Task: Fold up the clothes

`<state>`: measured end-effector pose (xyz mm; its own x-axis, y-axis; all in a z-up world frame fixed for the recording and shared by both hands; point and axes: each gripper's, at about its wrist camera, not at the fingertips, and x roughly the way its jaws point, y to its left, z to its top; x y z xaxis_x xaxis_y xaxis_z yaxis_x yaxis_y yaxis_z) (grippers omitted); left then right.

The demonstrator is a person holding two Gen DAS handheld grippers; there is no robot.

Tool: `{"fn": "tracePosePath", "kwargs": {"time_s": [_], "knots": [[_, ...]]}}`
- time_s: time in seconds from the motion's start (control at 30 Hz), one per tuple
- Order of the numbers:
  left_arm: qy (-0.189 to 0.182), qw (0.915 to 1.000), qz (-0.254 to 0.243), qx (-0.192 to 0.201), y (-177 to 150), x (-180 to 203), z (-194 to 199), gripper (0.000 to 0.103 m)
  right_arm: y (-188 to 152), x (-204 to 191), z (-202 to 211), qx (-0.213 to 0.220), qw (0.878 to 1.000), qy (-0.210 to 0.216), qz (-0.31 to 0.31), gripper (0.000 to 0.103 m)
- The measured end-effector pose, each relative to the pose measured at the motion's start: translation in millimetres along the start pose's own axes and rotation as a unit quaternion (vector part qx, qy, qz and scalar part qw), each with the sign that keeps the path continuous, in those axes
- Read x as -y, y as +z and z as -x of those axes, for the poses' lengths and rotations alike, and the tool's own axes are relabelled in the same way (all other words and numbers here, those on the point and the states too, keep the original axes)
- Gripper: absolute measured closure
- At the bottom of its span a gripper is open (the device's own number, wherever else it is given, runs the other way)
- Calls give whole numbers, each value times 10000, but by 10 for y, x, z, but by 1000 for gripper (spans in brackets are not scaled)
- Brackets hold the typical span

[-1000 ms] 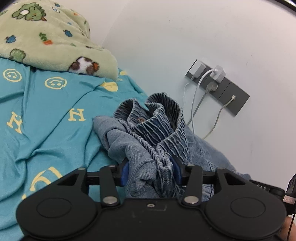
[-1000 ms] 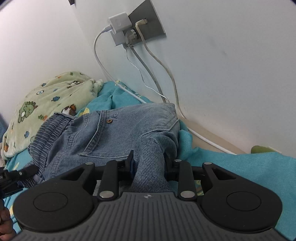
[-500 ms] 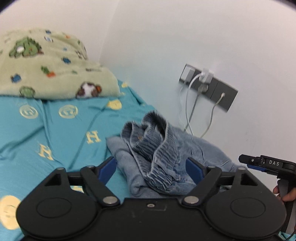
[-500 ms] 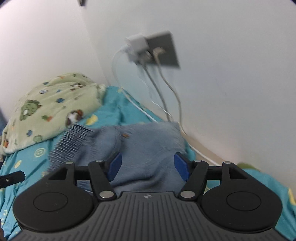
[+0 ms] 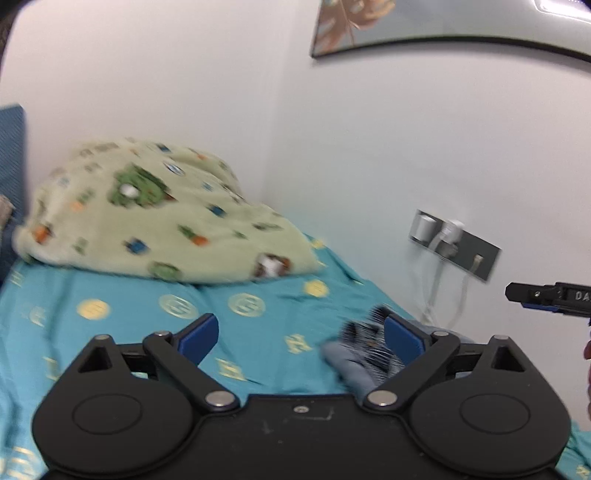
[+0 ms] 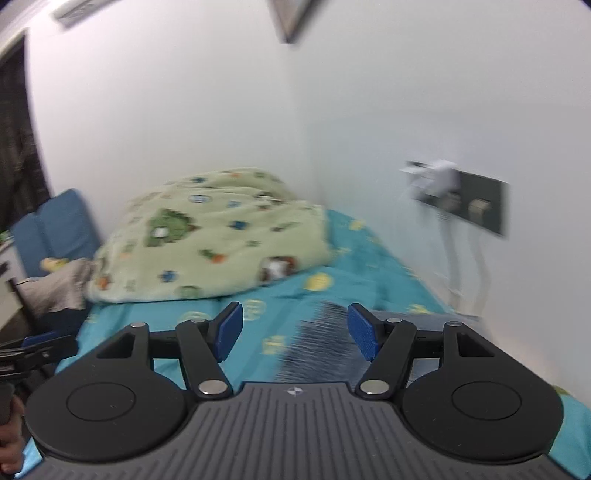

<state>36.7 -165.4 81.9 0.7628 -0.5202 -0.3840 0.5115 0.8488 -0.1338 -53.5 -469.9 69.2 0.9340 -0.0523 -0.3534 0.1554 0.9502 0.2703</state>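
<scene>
Left wrist: ribbed denim jeans [image 5: 364, 354] crumpled, fleece blanket [image 5: 159, 221].

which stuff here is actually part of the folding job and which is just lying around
Part of the job:
- denim garment, lying on the bed
- left gripper, open
- right gripper, open

Just lying about:
- green printed blanket
- teal bedsheet
- wall socket panel with plugs and cables
- framed picture
- blue cushion

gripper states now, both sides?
Left tongs: open, holding nothing; the jeans lie on the bed beyond the right pad.
Right tongs: open, holding nothing; jeans on the bed ahead of them.
</scene>
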Motion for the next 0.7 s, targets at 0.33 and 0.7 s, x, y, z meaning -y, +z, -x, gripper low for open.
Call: {"fn": "tracePosePath", "kwargs": {"time_s": [0.33,0.7], "knots": [[887,9954,-237,260,0,-530,669,1,-141,-1257,-340,-27,9942,944,512,36],[1610,9865,13,307,-321,-1164,707,1,-547,-1898,-743,86,9884,1271,821,28]]}}
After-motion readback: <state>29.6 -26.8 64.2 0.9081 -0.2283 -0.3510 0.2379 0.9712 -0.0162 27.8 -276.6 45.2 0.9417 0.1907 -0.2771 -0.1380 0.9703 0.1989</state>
